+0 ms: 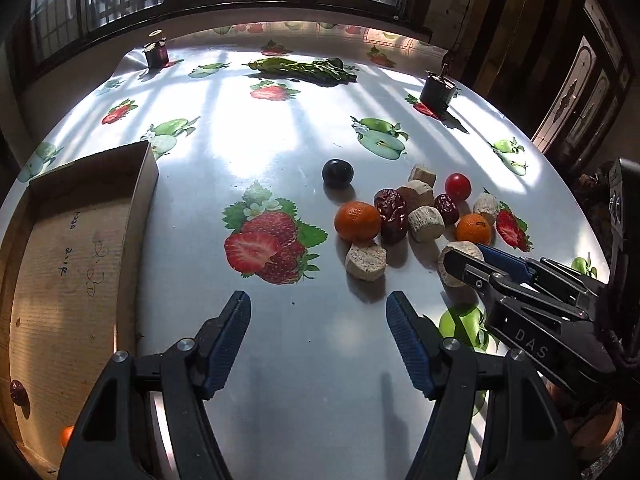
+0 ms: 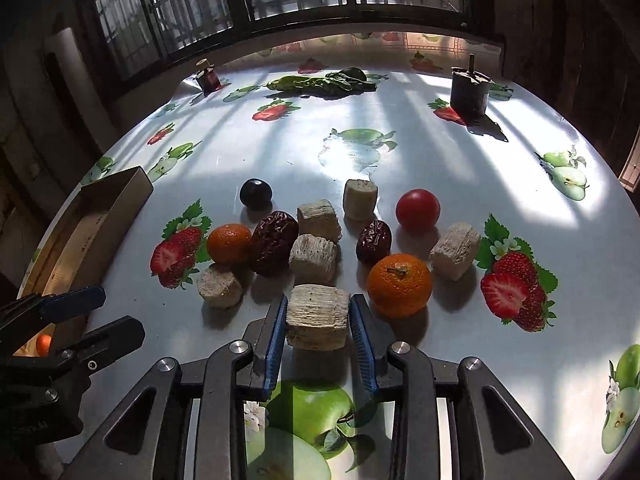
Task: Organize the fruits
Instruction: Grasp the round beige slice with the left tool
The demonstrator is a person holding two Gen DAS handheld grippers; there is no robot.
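My right gripper [image 2: 318, 320] is shut on a pale fibrous chunk [image 2: 316, 316] low over the table; it also shows in the left wrist view [image 1: 466, 258]. My left gripper [image 1: 318, 308] is open and empty, left of the pile. The pile holds two tangerines [image 2: 399, 284] [image 2: 229, 243], two red dates [image 2: 274, 242] [image 2: 374, 241], a cherry tomato [image 2: 417, 209], a dark plum [image 2: 256, 194] and several pale chunks [image 2: 313, 259]. The cardboard box [image 1: 72, 264] at left holds a date [image 1: 18, 392] and a tangerine [image 1: 66, 435].
The round table [image 1: 280, 140] has a glossy fruit-print cloth. Green leaves [image 2: 324, 82] lie at the back. Two dark weights [image 2: 469, 92] [image 2: 207, 77] stand near the far edge, under barred windows.
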